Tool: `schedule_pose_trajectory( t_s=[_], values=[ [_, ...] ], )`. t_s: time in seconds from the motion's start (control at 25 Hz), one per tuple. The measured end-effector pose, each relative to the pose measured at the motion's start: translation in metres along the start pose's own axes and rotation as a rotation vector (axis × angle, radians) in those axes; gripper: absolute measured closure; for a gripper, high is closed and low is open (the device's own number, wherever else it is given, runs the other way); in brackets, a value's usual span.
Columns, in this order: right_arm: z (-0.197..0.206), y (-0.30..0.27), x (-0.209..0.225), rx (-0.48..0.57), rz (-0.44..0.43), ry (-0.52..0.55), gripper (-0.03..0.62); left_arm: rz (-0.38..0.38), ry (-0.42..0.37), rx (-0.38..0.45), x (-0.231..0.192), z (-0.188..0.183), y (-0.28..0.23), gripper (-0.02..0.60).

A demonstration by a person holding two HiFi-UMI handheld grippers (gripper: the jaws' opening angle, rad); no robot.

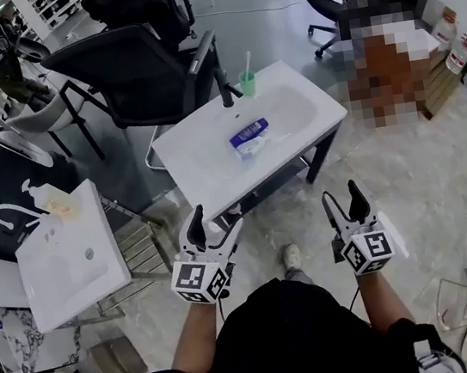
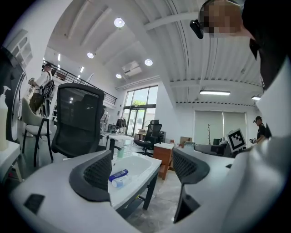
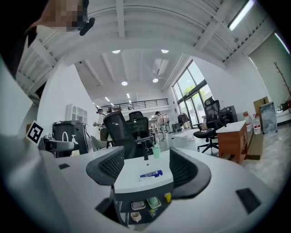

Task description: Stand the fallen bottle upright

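Head view shows the task not yet begun: the blue-and-white bottle (image 1: 250, 138) lies on its side in the white washbasin (image 1: 295, 102), with the left gripper (image 1: 215, 220) and right gripper (image 1: 343, 197) well short of it, jaws wide apart and empty.

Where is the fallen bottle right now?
In the head view the bottle lies on its side in the white basin, centre frame, just nearer the person than the green cup and black faucet.
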State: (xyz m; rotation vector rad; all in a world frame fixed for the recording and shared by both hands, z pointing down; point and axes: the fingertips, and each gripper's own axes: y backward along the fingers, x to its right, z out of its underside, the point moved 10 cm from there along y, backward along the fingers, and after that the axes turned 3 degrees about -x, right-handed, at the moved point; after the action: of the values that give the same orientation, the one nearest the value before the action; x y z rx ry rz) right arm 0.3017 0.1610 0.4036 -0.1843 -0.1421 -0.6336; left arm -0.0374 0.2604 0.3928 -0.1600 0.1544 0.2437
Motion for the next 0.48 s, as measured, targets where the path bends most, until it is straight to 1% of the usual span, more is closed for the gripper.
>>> schedule_pose_trajectory(
  t_s=[0.12,0.28,0.36,0.48],
  values=[
    [-0.011,-0.036,0.024,0.017,-0.036,-0.003,0.290,-0.022,-0.023,0.006,-0.004,-0.010,-0.031,0.164],
    [-0.016,-0.078,0.054,0.037,-0.079,-0.035,0.290,-0.059,-0.044,0.003,-0.010,-0.019,-0.069,0.164],
    [-0.016,-0.095,0.067,0.028,-0.100,-0.037,0.290,-0.067,-0.047,-0.001,-0.011,-0.022,-0.086,0.163],
    [-0.015,-0.117,0.077,-0.008,-0.156,-0.026,0.290,-0.092,-0.042,-0.014,-0.015,-0.025,-0.107,0.164]
  ],
)
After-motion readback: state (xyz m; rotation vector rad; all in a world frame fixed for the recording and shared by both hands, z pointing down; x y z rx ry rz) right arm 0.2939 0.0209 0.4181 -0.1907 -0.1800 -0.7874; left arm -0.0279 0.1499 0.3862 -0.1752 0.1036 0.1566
